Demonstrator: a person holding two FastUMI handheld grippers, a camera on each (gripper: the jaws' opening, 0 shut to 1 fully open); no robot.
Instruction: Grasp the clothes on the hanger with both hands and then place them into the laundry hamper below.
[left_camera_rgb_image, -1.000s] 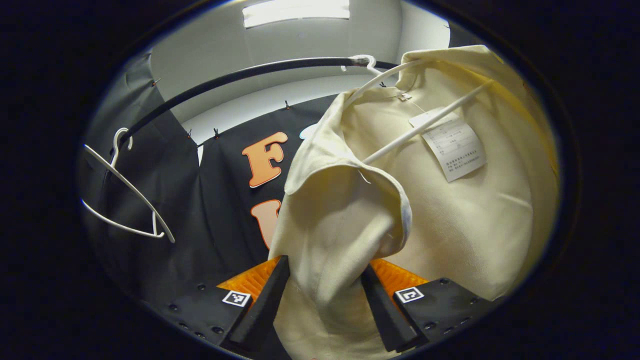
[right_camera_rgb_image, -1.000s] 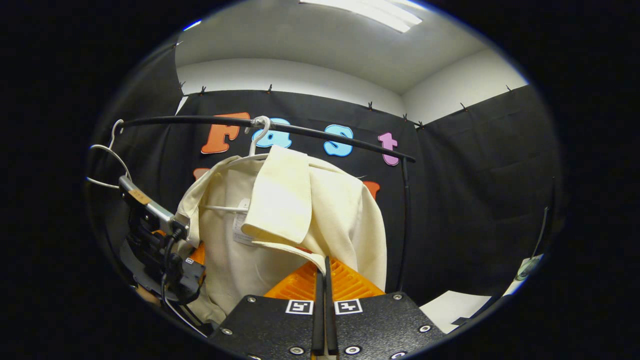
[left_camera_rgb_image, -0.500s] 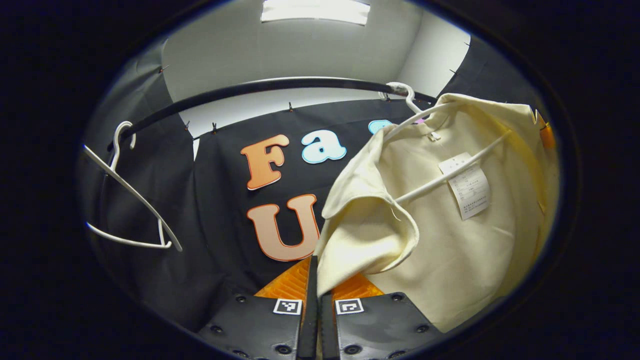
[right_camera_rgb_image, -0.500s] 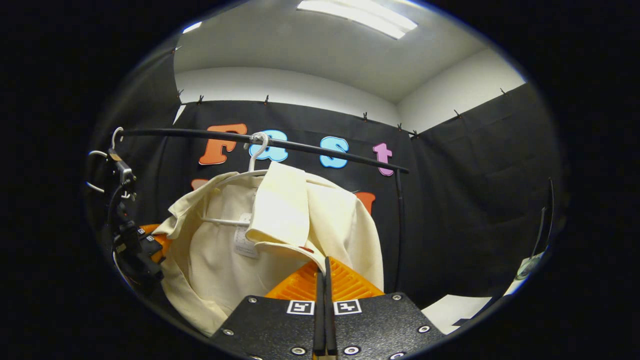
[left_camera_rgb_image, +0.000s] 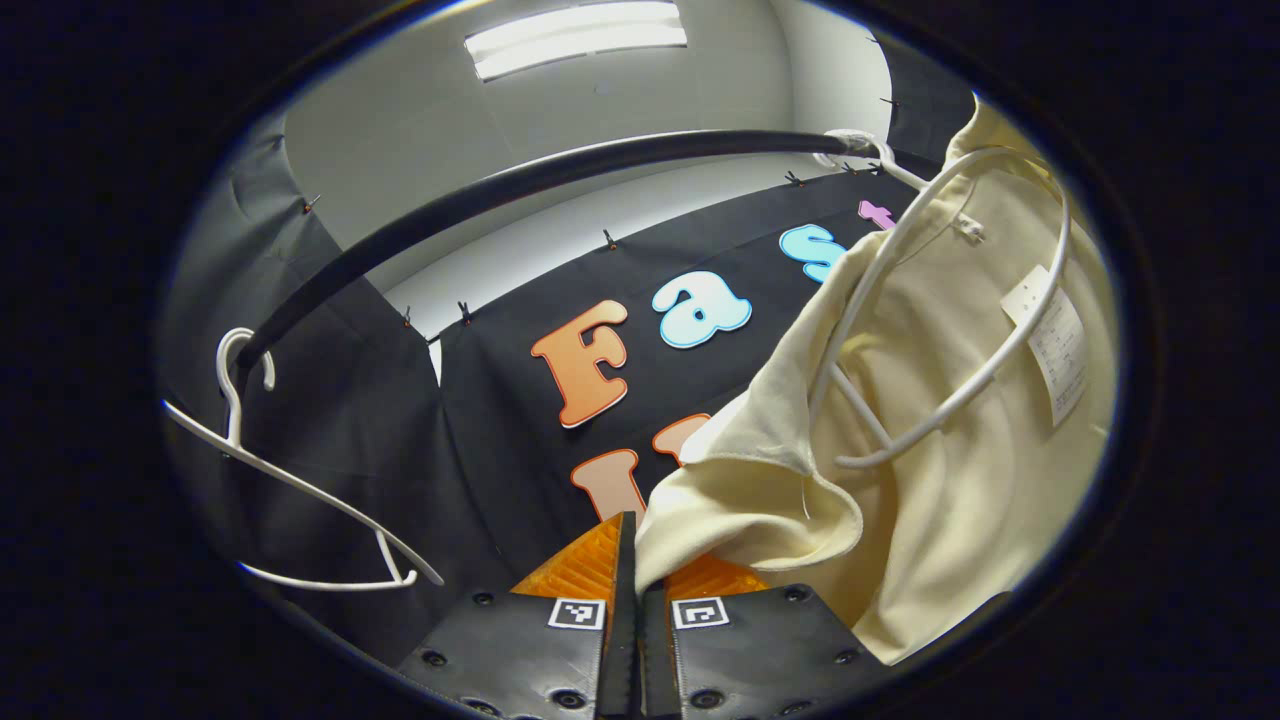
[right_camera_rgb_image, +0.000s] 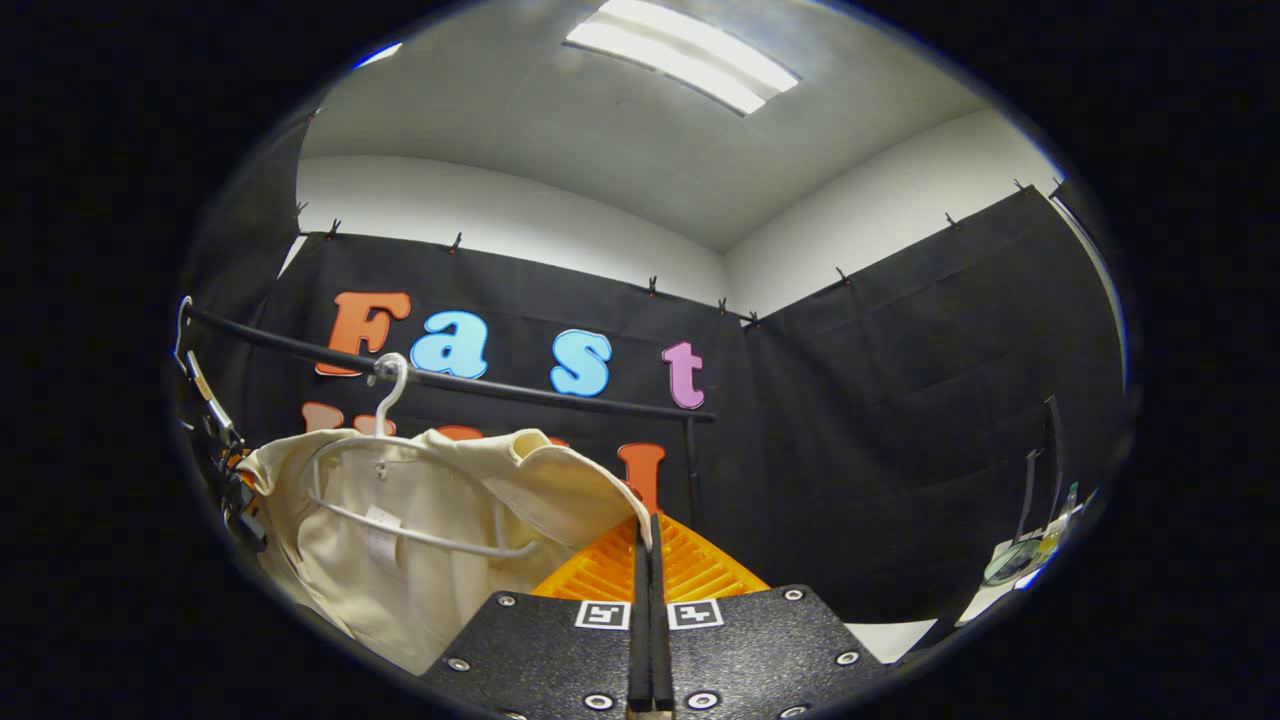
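A cream garment (left_camera_rgb_image: 950, 430) hangs open around a white hanger (left_camera_rgb_image: 1010, 340) whose hook sits on the black rail (left_camera_rgb_image: 520, 185). The hanger's frame lies bare inside the neck opening. My left gripper (left_camera_rgb_image: 632, 545) is shut on a fold of the garment's left edge, just below the cloth. In the right gripper view the garment (right_camera_rgb_image: 440, 500) stretches wide under its hanger (right_camera_rgb_image: 400, 530) and the rail (right_camera_rgb_image: 480, 385). My right gripper (right_camera_rgb_image: 648, 535) is shut on the garment's right edge. The left gripper (right_camera_rgb_image: 225, 470) shows small at that view's far left edge.
An empty white hanger (left_camera_rgb_image: 300, 480) hangs at the rail's left end. The rail's upright post (right_camera_rgb_image: 692, 470) stands just behind the right gripper. A white surface with small items (right_camera_rgb_image: 1015, 565) lies at the far right.
My left gripper went from open around the cloth to shut on it. Both grippers then moved apart and lower, spreading the garment wide and baring the hanger.
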